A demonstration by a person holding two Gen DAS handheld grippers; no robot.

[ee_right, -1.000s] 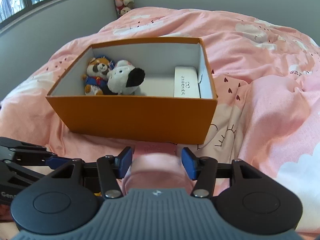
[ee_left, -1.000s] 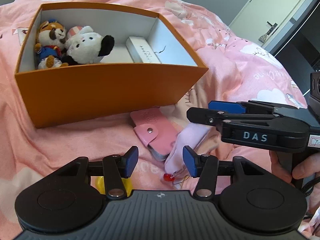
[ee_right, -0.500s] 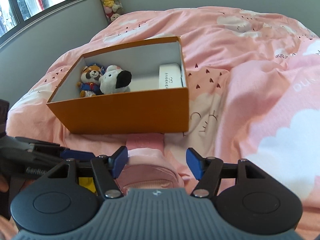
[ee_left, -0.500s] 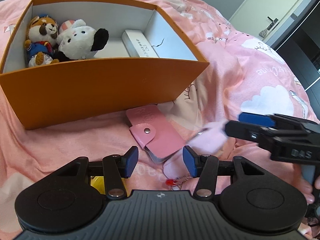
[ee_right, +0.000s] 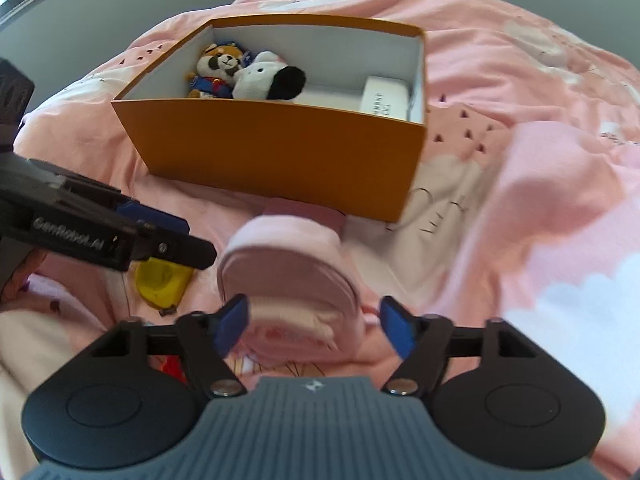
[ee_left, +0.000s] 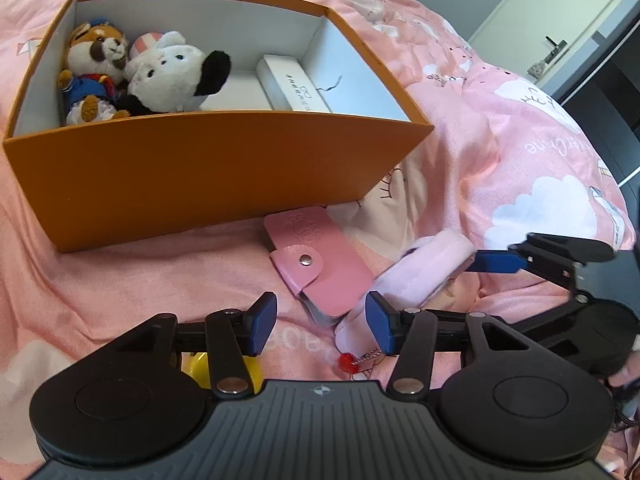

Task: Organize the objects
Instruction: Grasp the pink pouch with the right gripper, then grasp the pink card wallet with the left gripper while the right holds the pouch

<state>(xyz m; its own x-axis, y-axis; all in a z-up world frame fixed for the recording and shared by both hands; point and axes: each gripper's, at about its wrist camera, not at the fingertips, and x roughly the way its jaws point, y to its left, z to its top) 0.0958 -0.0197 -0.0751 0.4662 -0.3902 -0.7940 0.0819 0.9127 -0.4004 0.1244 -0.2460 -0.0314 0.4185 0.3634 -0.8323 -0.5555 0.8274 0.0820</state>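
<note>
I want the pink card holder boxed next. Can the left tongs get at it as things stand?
Probably yes. The pink card holder lies flat on the bedspread just ahead of the open left tongs, top bare. Only the pale pink pouch overlaps its right edge, between the right tongs.

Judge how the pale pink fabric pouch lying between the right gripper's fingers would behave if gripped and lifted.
The pink pouch looks like soft, padded fabric, so it would probably squash between the pads rather than resist. It seems light for its bulk and unlikely to slip or break. Its red bead charm on a chain would likely dangle when lifted.
</note>
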